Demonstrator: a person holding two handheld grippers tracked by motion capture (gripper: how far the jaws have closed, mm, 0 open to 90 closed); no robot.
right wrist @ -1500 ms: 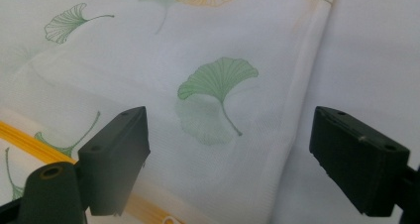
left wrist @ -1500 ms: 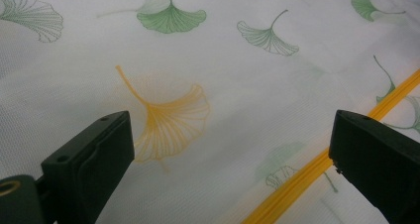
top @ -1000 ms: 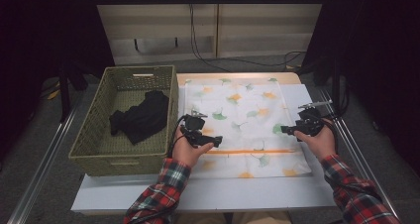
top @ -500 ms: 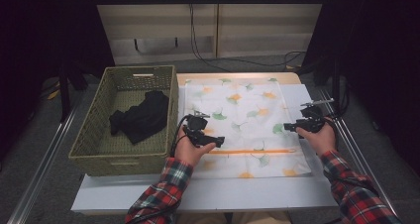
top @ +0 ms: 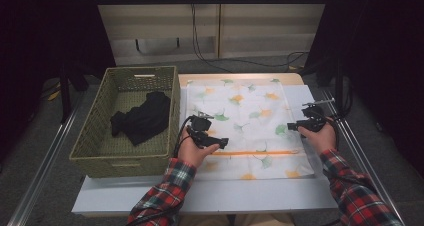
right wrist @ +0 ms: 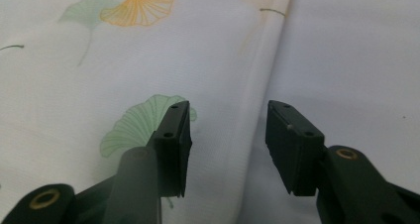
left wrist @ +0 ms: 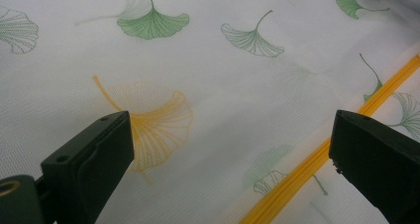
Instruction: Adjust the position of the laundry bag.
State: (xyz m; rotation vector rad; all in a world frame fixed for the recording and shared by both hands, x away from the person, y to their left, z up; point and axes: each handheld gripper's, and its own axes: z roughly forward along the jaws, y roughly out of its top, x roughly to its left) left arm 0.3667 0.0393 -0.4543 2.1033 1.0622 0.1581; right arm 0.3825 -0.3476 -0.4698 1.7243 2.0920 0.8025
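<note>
Hovering over the mesh laundry bag [top: 245, 121], which lay flat on the white table [top: 210, 193] just beside the wicker basket [top: 95, 151], I had both grippers low. L gripper [left wrist: 230, 149] sat w/ jaws wide apart above the leaf print near the yellow zipper [left wrist: 317, 162] — nothing between them. R gripper [right wrist: 228, 144] was at the bag's right edge [right wrist: 270, 85]; its jaws had just been closing, still apart, straddling the hem w/o pressing it. Black cloth [top: 142, 118] lay in the basket.
</note>
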